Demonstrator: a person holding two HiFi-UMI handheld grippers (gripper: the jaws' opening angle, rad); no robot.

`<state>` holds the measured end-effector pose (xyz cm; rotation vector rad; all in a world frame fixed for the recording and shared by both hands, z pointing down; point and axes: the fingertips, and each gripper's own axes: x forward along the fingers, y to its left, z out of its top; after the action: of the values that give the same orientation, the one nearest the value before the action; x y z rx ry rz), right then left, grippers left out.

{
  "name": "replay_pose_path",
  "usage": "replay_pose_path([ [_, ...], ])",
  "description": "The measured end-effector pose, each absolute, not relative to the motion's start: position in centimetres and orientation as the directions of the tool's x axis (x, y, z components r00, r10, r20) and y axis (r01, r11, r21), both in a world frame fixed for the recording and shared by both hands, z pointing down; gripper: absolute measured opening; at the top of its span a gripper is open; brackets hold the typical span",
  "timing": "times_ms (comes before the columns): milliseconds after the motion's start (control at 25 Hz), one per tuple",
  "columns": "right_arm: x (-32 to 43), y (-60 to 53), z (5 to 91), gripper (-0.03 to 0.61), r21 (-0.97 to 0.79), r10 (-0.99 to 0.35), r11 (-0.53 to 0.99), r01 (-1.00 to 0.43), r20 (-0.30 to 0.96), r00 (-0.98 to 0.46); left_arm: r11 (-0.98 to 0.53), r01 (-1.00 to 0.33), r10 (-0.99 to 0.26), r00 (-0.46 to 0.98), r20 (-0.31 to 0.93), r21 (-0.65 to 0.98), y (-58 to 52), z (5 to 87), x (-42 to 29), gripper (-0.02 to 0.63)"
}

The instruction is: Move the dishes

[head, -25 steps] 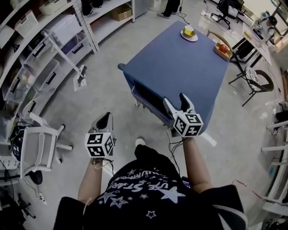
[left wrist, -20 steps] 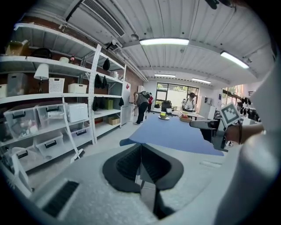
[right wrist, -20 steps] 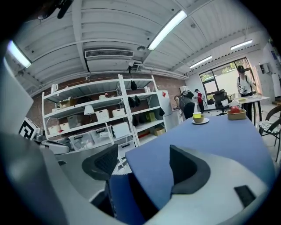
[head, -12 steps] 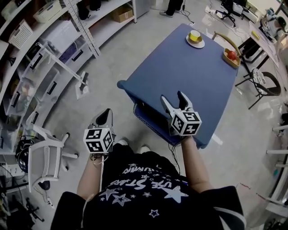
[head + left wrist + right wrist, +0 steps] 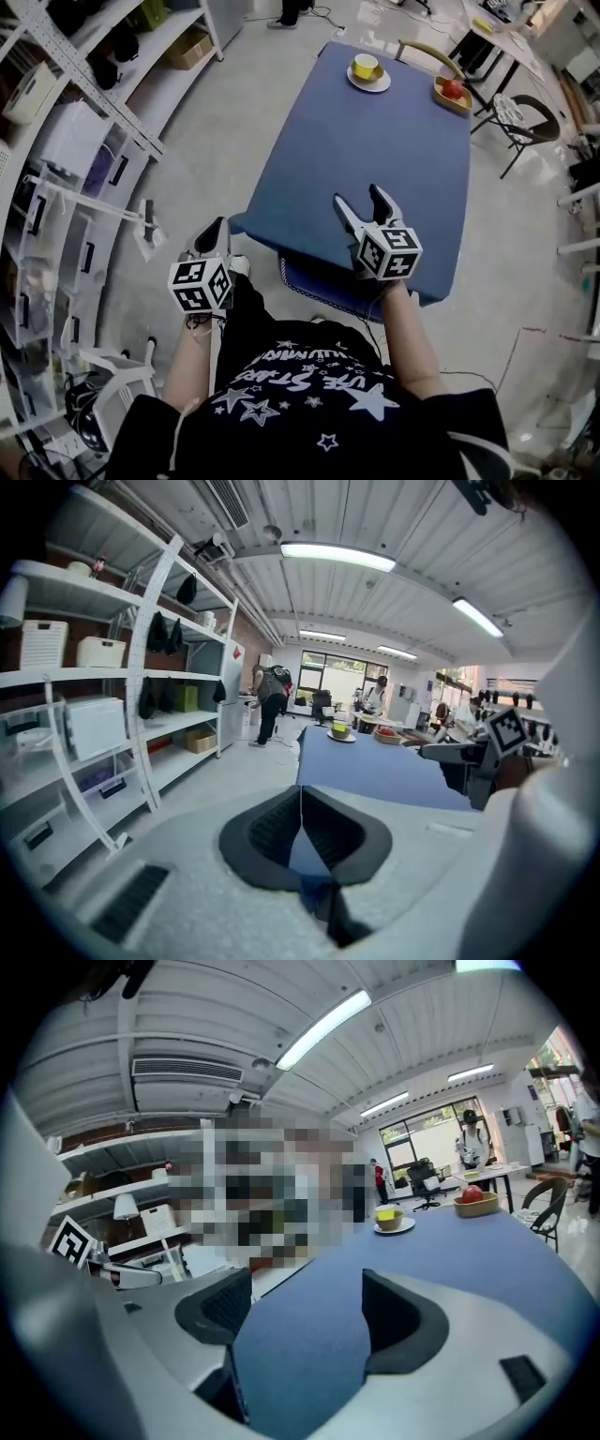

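well, the yellow cup (image 5: 367, 67) on its saucer (image 5: 370, 84) sat at twelve o'clock, at the blue table (image 5: 375, 178) far end, well apart from my right gripper (image 5: 359, 197), jaws spread and empty; my left gripper (image 5: 217, 225) had jaws pressed together. i judged a level approach best, opening the left first.

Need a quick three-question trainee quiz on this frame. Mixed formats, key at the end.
1. True or false: the yellow cup stands on a white saucer at the far end of the blue table.
2. The right gripper is: A) shut on the cup, B) open with nothing gripped, C) shut on the table edge.
3. Fill in: the jaws of the left gripper are ___.

Key: 1 true; 2 B; 3 shut.
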<state>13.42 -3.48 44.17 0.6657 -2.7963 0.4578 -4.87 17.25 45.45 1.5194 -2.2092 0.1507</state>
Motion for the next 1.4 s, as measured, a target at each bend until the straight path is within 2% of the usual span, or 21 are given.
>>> replay_pose_path([
  [200, 10.9, -6.8, 44.5, 0.347, -0.227, -0.574, 0.728, -0.647, 0.314, -0.756, 0.188, -0.966, -0.898, -0.095, 0.429, 0.179, 10.5, 46.8, -11.1, 0.021],
  [480, 5.5, -8.8, 43.8, 0.347, -0.202, -0.719, 0.571, -0.796, 0.344, -0.603, -0.026, -0.978, -0.895, 0.114, 0.431, 0.205, 4.6, 46.5, -19.0, 0.021],
  [680, 2.7, -9.5, 43.4, 0.347, -0.171, -0.774, 0.494, -0.853, 0.361, -0.521, -0.118, -0.964, -0.879, 0.212, 0.427, 0.237, 1.5, 46.7, -22.7, 0.021],
  [1000, 2.8, -9.8, 42.7, 0.345, -0.105, -0.826, 0.416, -0.903, 0.373, -0.423, -0.269, -0.930, -0.834, 0.355, 0.422, 0.252, -2.9, 46.7, -21.4, 0.021],
  [1400, 6.2, -11.9, 42.9, 0.344, -0.169, -0.829, 0.423, -0.890, 0.324, -0.455, -0.284, -0.942, -0.848, 0.333, 0.411, 0.177, -4.8, 44.2, -17.7, 0.021],
])
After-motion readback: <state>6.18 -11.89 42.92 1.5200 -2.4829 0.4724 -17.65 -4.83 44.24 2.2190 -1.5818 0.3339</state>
